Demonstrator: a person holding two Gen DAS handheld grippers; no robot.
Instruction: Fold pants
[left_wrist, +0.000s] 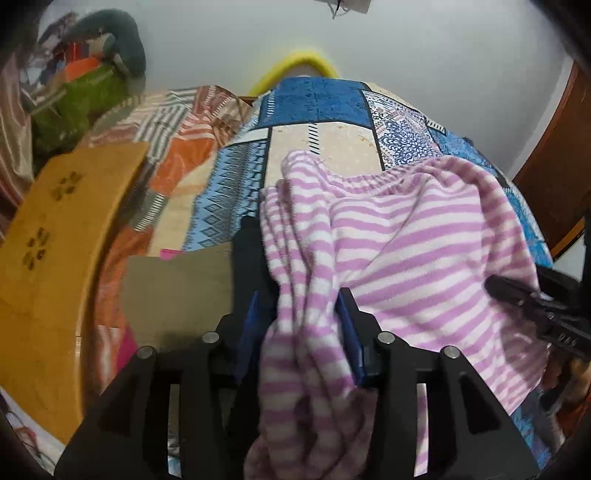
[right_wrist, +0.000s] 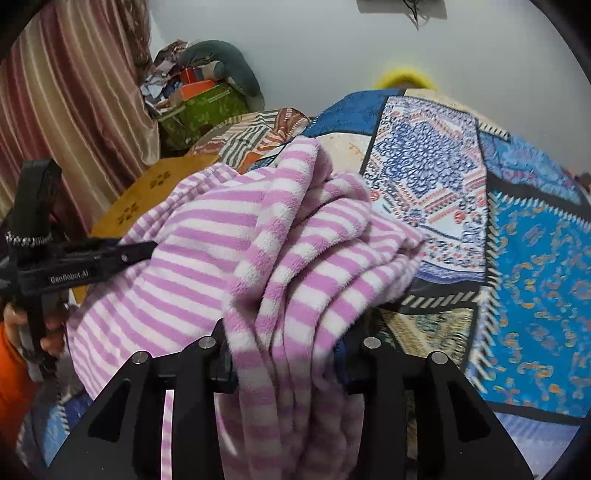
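Observation:
Pink-and-white striped fleece pants (left_wrist: 406, 240) lie bunched on a patchwork bedspread (left_wrist: 325, 140), waistband toward the far side. My left gripper (left_wrist: 299, 295) has a gathered fold of the pants between its blue pads. A dark gap shows beside the left pad, so the jaws stand open around the cloth. In the right wrist view the pants (right_wrist: 184, 258) fill the jaws of my right gripper (right_wrist: 284, 332), which is shut on a thick bundle of folds. Each gripper shows at the edge of the other's view, one finger (right_wrist: 122, 254) lying on the cloth.
A curved yellow wooden board (left_wrist: 55, 240) borders the bed on the left. Behind it stand a green box (left_wrist: 74, 103) piled with clutter and a striped curtain (right_wrist: 74, 92). Brown wood (left_wrist: 554, 166) rises at the right. The bedspread (right_wrist: 535, 258) spreads bare to the right.

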